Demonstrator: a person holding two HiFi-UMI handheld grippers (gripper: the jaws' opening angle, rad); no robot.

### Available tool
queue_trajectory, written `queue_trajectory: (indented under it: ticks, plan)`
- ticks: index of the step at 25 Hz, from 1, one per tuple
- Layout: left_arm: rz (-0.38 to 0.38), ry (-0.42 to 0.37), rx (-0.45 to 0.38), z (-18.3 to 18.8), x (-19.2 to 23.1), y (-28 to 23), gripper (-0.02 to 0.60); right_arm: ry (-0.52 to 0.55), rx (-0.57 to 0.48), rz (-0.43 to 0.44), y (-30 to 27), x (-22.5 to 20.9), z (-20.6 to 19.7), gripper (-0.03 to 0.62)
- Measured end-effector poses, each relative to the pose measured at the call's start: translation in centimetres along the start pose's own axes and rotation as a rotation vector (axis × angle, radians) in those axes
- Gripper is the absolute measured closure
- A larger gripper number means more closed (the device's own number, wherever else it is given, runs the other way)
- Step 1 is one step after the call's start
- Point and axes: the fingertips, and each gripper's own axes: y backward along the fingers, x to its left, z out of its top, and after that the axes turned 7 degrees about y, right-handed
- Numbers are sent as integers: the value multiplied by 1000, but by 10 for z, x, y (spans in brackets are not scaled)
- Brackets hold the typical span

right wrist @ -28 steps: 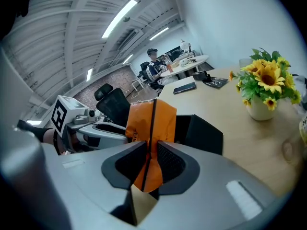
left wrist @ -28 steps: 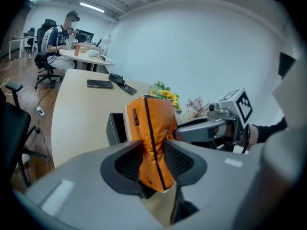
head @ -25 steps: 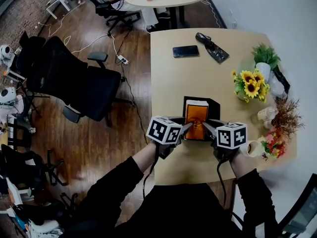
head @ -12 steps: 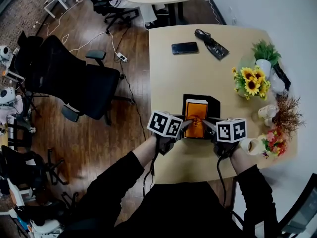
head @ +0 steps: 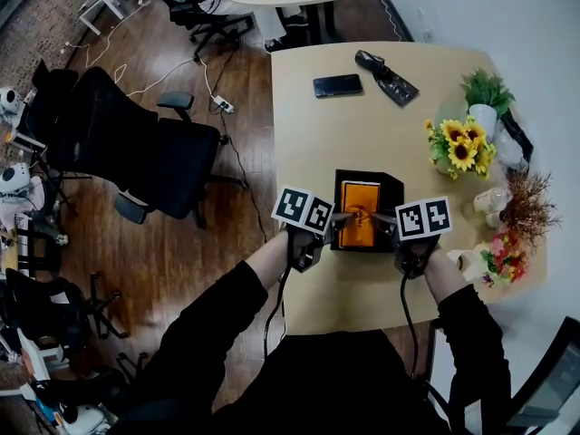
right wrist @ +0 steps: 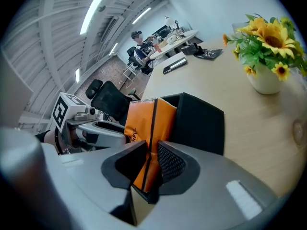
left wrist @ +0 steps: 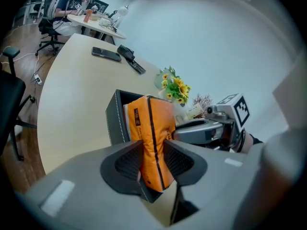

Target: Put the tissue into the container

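Your left gripper [head: 348,216] and right gripper [head: 377,217] have both come down since a second ago. The one orange tissue pack [head: 360,226] slung between them now sits lower in the one black container [head: 393,189], its lower part inside the walls and its top above the rim. Each gripper's jaws are clamped on an opposite end of the pack's wrapper. Farther along the table [head: 317,143] you have one smartphone [head: 337,85] and one pot of sunflowers [head: 458,152].
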Motion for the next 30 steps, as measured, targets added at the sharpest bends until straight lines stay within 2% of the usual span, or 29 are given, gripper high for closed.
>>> queue_trajectory:
  ticks: [3, 10, 18, 30]
  plan:
    - [24, 3, -2, 4, 0, -2, 466, -27, 10, 5, -1, -4, 2, 516]
    - [75, -18, 4, 3, 2, -4, 466, -11, 39, -11, -3, -5, 2, 516]
    - [209, -185, 18, -1, 4, -4, 466, 100, 59, -96, -3, -2, -1, 493]
    - [201, -167, -25, 3, 2, 4, 469, 90, 12, -102, 5, 2, 8, 465]
